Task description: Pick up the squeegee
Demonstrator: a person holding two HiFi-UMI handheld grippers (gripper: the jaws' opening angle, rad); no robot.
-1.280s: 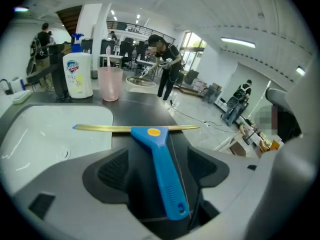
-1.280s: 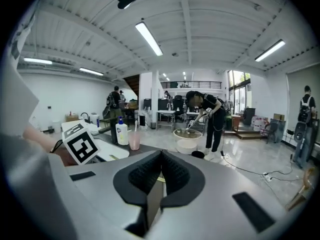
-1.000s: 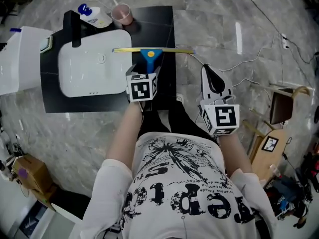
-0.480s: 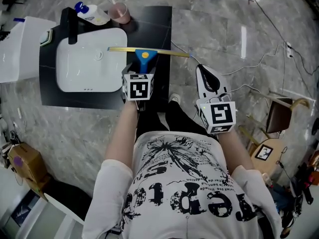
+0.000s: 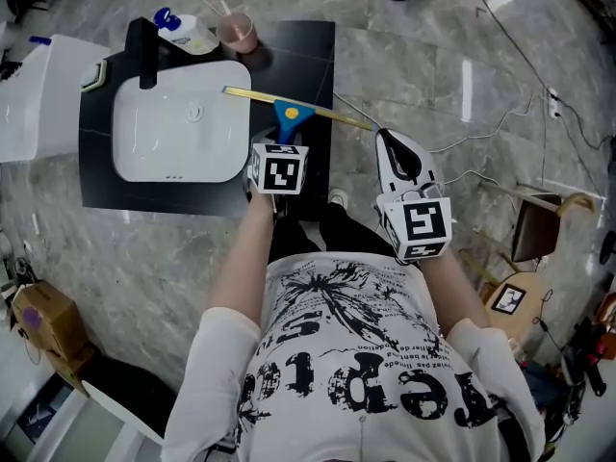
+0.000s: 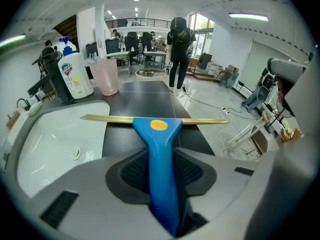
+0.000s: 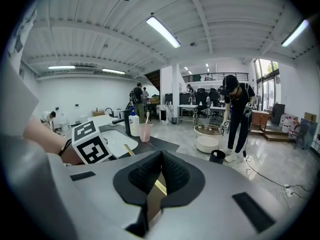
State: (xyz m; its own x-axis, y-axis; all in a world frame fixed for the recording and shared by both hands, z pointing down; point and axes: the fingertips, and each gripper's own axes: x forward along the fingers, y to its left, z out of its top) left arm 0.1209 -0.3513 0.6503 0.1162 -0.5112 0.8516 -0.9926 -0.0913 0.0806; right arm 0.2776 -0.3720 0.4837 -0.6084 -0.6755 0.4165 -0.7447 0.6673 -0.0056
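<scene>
So the big change: half a second back the left gripper (image 6: 161, 166) sits wide open around the squeegee (image 5: 292, 114), and now its jaws are closing on it. The blue handle runs straight down between the ribbed pads in the left gripper view, and it looks pinched on both sides.

Second change is the blade. Earlier in the head view the brass strip lies level across the frame; now it slants, left end up near the corner of the sink (image 5: 178, 128) and right end lower, sticking out past the edge of the black countertop (image 5: 308, 56). To me that says the grip is already moving the tool and not just touching it. I can't tell yet whether it's actually clear of the counter.

Location: upper middle of the head view, just right of the sink, with the soap bottle (image 5: 183, 32) and pink cup (image 5: 237, 32) well apart at upper left.

The right gripper (image 7: 160, 156) sits right of centre, pad tips closed together on nothing. The bit of brass showing in the gap below them is just the blade further off.

My read: the grab is pretty much done and only a clean lift is left. The grip's low on the handle with a long blade out front, so it might twist.
</scene>
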